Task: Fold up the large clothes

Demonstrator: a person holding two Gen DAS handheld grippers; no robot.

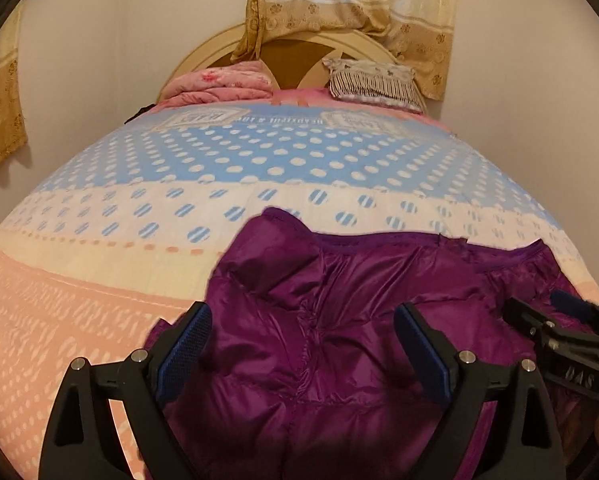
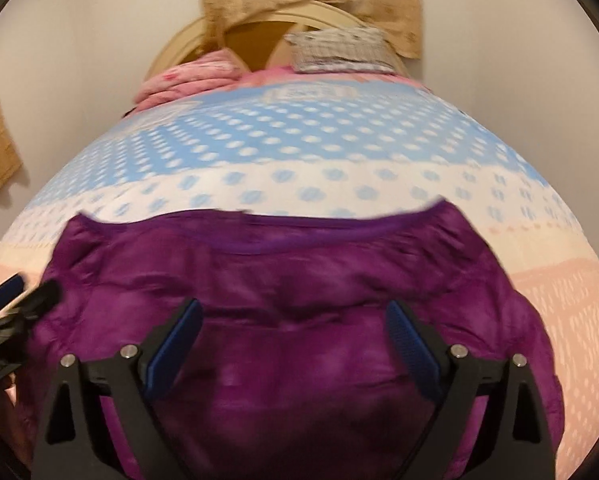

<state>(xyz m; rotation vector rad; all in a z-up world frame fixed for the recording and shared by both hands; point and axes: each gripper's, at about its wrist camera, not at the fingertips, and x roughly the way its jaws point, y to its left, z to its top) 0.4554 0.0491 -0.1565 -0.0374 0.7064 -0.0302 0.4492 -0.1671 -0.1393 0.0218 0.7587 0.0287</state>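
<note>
A shiny purple padded jacket [image 1: 339, 312] lies spread on the bed, near its front edge. It also fills the lower half of the right wrist view [image 2: 283, 292], which is blurred. My left gripper [image 1: 303, 332] is open, its blue pads wide apart above the jacket's left part. My right gripper [image 2: 293, 332] is open above the jacket's middle. The right gripper also shows at the right edge of the left wrist view [image 1: 567, 320]. The left gripper shows at the left edge of the right wrist view [image 2: 15, 300]. Neither holds cloth.
The bed cover [image 1: 259, 168] has blue, white and pink dotted bands. A folded pink quilt [image 1: 223, 84] and a fringed pillow [image 1: 373, 80] lie at the headboard [image 1: 295, 52]. Beige curtains [image 1: 351, 4] hang behind. Walls stand on both sides.
</note>
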